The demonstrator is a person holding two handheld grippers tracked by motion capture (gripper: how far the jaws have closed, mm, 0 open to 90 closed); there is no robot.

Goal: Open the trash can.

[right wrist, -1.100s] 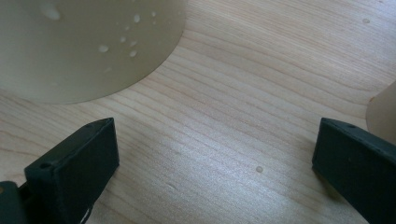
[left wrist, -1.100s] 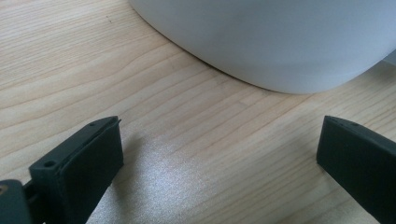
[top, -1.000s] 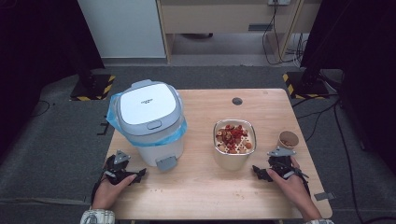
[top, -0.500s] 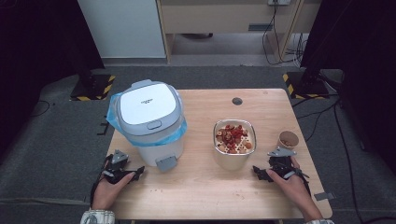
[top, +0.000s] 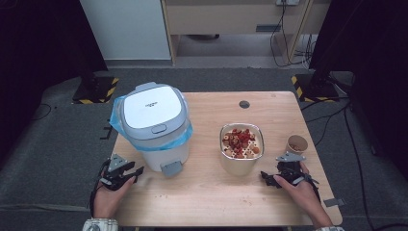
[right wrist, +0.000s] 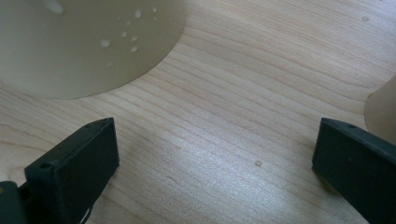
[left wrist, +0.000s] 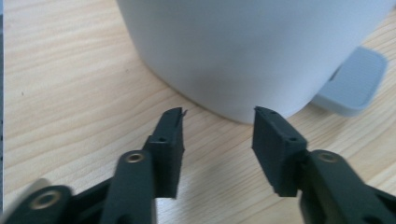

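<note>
Both grippers hold nothing: left gripper [top: 136,172] fingers have just been closing, half-parted near the white lidded pedal bin [top: 155,126], likely readying; right gripper [top: 267,177] fingers wide.

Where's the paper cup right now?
In the high view the paper cup stands near the table's right edge, right of the food bowl, just beyond the right gripper.

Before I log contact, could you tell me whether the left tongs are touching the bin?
Apart. The left gripper view shows the left tongs open, bare table between their tips and the bin.
</note>
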